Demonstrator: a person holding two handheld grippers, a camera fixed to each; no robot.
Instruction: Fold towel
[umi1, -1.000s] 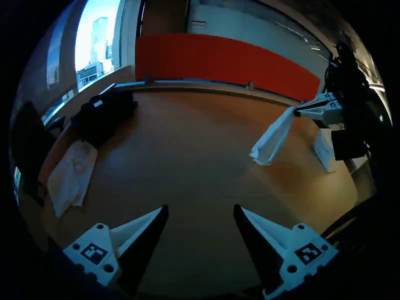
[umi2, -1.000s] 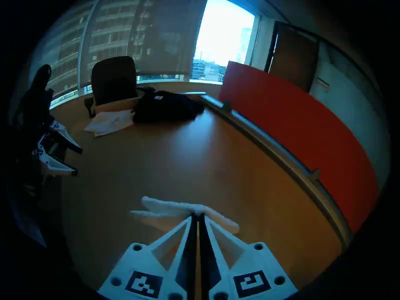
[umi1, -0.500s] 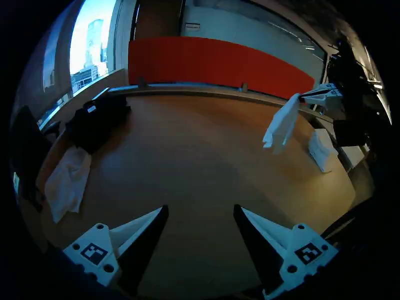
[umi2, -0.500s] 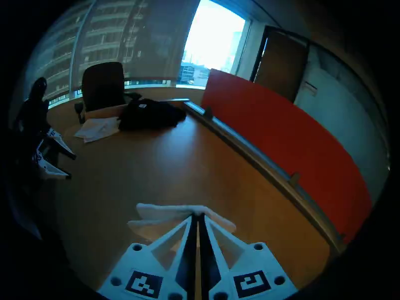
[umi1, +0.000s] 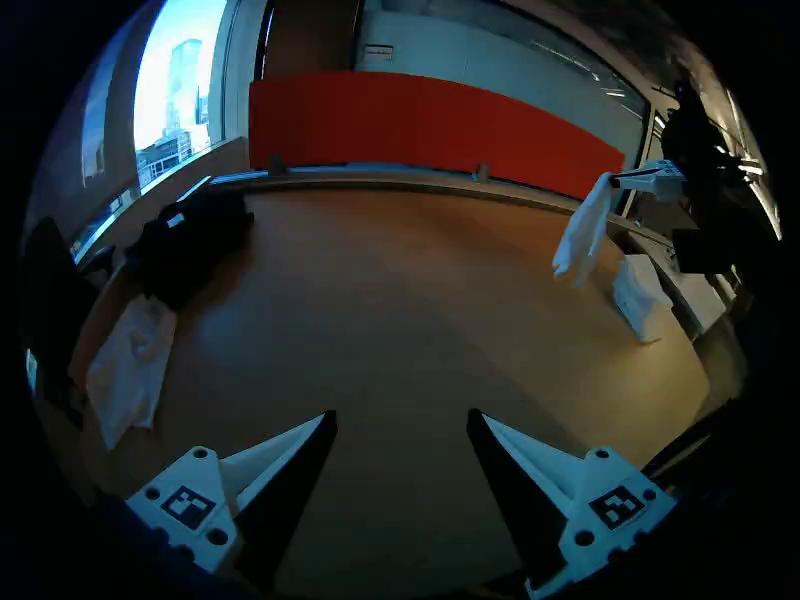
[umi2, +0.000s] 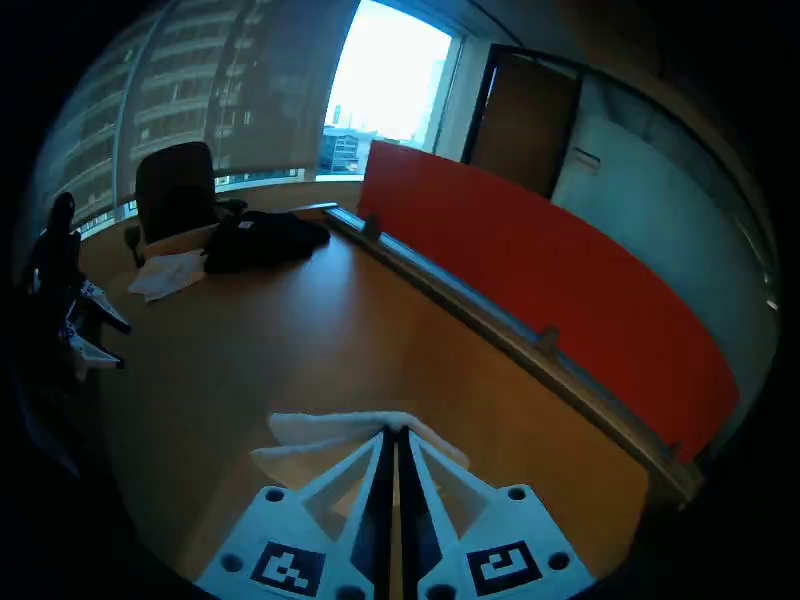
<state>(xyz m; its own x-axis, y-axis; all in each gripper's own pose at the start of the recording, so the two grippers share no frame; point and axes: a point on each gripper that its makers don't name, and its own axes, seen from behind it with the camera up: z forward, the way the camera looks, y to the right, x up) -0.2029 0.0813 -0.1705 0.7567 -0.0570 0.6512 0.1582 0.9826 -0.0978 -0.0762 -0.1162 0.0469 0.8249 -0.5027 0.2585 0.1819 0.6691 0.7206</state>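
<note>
your right gripper (umi2: 392, 432) has its jaws together, clamped on the white towel (umi2: 330, 432). in the left gripper view that towel hangs down from it over the far right side of the worktop (umi1: 400, 300), near a folded white stack (umi1: 637, 295). your left gripper (umi1: 400, 415) hovers over the worktop, jaws wide apart. a black bag (umi1: 185, 240) and another white cloth (umi1: 125, 365) lie at the far left.

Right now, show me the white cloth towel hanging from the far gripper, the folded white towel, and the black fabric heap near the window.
White hanging towel (umi1: 584, 235): left gripper view, mid-drape.
Folded white towel (umi1: 640, 297): left gripper view, its middle.
Black fabric heap (umi1: 190, 245): left gripper view, centre of its bulk.
</note>
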